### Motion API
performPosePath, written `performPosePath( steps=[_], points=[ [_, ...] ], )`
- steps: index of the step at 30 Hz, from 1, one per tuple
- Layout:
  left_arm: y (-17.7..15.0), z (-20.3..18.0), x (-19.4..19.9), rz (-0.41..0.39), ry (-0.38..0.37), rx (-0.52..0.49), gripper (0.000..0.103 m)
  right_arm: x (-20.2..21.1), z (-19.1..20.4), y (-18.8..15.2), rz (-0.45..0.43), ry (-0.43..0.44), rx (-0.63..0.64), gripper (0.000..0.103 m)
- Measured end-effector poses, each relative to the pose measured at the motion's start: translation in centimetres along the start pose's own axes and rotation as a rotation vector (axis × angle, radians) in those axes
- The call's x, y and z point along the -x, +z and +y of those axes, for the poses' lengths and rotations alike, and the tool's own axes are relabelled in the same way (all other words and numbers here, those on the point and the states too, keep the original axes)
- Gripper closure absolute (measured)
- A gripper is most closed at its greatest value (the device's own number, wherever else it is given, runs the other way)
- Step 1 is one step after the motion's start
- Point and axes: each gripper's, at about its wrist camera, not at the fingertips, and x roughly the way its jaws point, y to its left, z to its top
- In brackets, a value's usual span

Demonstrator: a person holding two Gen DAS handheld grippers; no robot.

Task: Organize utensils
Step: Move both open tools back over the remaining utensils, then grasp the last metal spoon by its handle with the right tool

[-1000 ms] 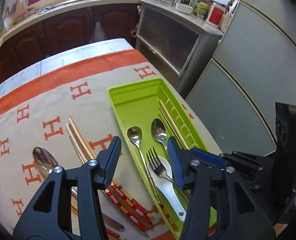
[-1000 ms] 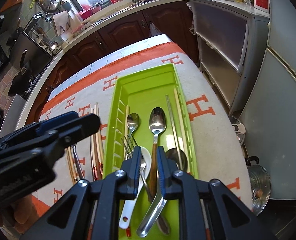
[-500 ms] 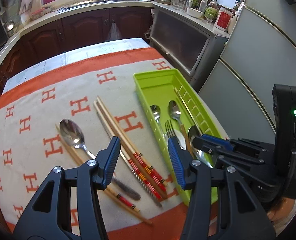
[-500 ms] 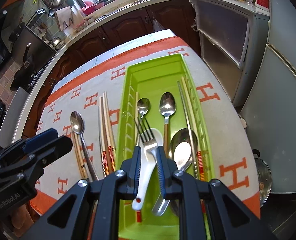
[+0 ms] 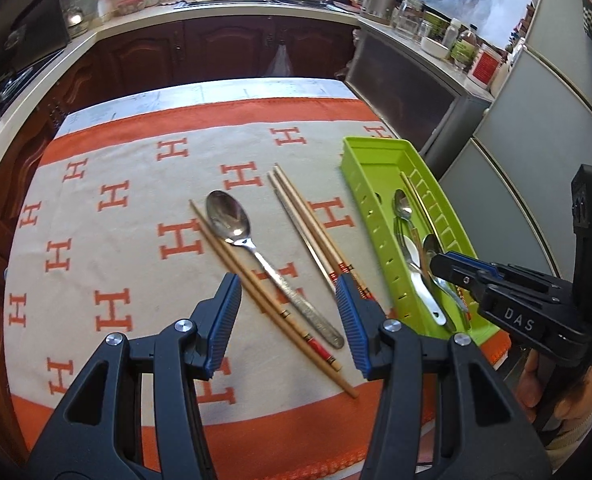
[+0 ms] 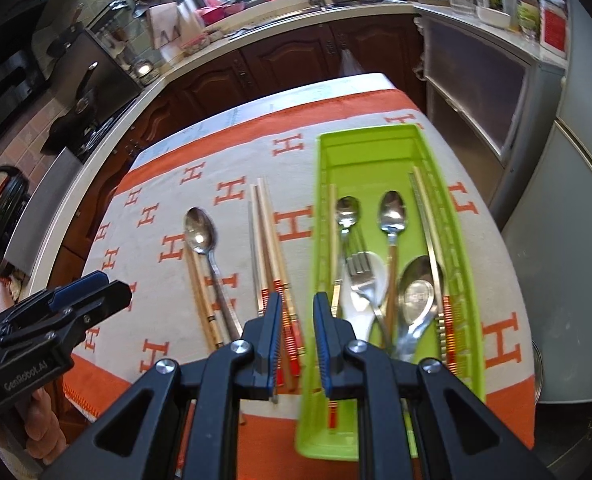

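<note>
Both grippers have pulled back from the green tray point(image 6: 376, 148) since the earlier frame. Tray sits at right edge of the cloth point(image 5: 135, 184) w/ 3 spoons, a fork point(image 6: 359, 276), chopsticks (handles overlap, hard to separate). On cloth: 1 spoon point(image 5: 231, 220), 2 chopstick sets, near ends hidden. Left gripper point(image 5: 287, 320) wide open, empty; right gripper point(image 6: 298, 340) fingers slightly apart, empty

utensil count, as far as you can see

you've got one green tray point(image 6: 376, 148), four spoons in it plus one fork point(image 6: 360, 268), one spoon on the cloth point(image 5: 231, 220), and roughly five loose chopsticks point(image 5: 316, 232) outside.
</note>
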Motion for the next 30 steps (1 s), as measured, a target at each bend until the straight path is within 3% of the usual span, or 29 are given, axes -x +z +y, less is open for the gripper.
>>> performPosePath(
  steps=[13,30],
  points=[
    [-1.9,7.0,0.2,0.019,0.038,0.145,0.057,-2.9,5.9,0.4,0.051,0.026,0.166,0.087],
    [-2.7,11.2,-3.9,0.068,0.026,0.241,0.057,-11.5,9.7,2.0,0.169,0.015,0.292,0.087]
  ],
)
